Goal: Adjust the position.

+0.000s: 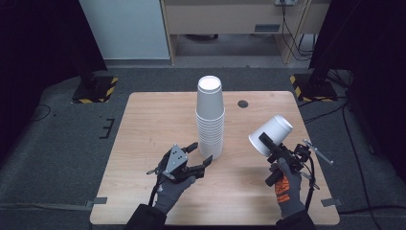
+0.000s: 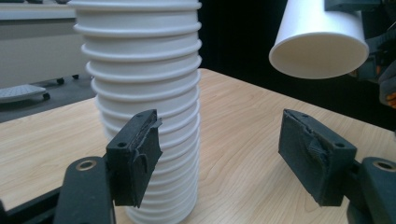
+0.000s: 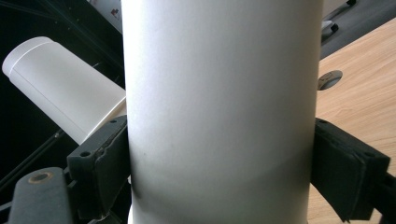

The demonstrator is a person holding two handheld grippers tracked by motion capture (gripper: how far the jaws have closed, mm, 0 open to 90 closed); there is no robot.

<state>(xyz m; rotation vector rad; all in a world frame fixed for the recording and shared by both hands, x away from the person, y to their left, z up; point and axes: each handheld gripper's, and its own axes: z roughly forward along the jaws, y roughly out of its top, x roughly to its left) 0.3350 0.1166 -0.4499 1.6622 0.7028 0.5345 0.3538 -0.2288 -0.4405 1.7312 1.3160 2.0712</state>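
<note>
A tall stack of upside-down white paper cups (image 1: 210, 117) stands at the middle of the wooden table (image 1: 148, 124). My left gripper (image 1: 201, 154) lies low just left of the stack's base, jaws open. In the left gripper view the stack (image 2: 142, 93) rises behind the left pad (image 2: 135, 156), and nothing sits between the jaws of the left gripper (image 2: 222, 154). My right gripper (image 1: 268, 143) is lifted at the right, shut on a single white cup (image 1: 271, 134) tilted with its base up and to the right. That cup (image 3: 219, 93) sits pressed between both pads of the right gripper (image 3: 219, 168).
A round cable hole (image 1: 242, 103) is set in the table behind the stack. Black stands with yellow-striped bases (image 1: 95, 88) (image 1: 313, 86) sit on the grey floor beyond the far corners. A wooden cabinet (image 1: 230, 19) stands at the back.
</note>
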